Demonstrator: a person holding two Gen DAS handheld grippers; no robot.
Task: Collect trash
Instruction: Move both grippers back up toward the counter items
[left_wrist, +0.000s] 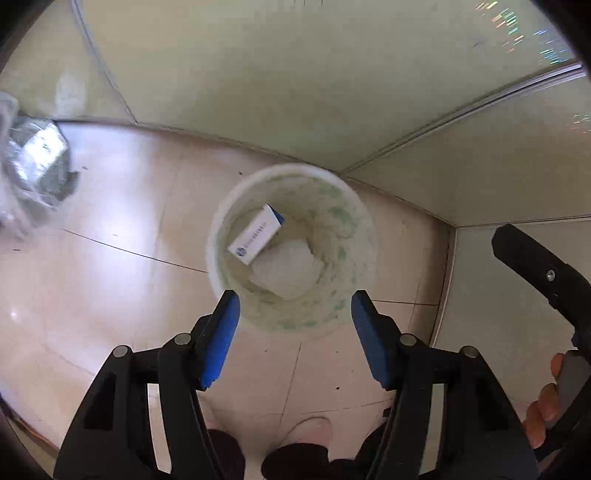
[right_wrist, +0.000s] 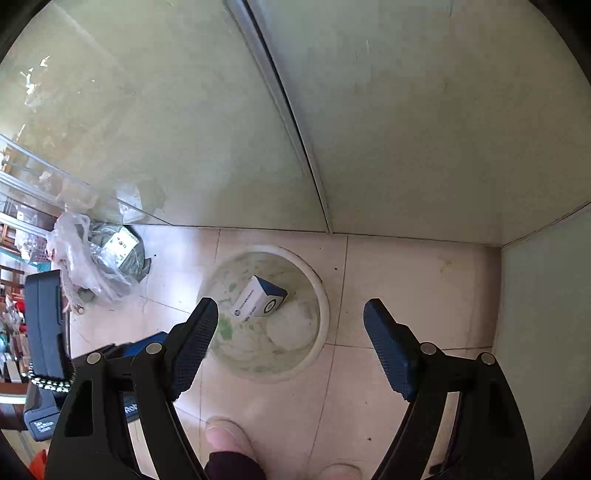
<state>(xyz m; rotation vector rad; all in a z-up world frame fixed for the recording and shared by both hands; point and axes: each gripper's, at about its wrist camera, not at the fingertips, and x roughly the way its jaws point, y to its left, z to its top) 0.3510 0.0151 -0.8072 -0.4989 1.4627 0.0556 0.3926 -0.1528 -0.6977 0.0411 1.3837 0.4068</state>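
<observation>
While both grippers hang over the floor pointing steeply down, a round white plastic bucket, its inner wall stained with green and yellowish smears, stands below and just ahead of their fingers. Inside it lies a small rectangular white cardboard box with a dark blue end, tilted against the wall, and beside the box a crumpled white wad of paper rests on the bottom.

On the left gripper the blue rubber-padded fingers stand apart with nothing between them. On the right gripper the dark, dimpled pads are spread wider, also empty, straddling the bucket's rim.

Glossy beige floor tiles with thin dark joints carry the bucket, which sits in a corner of pale greenish wall panels split by a grey strip. Far left of the fingers lies a crinkled clear plastic bag holding grey-green contents.
</observation>
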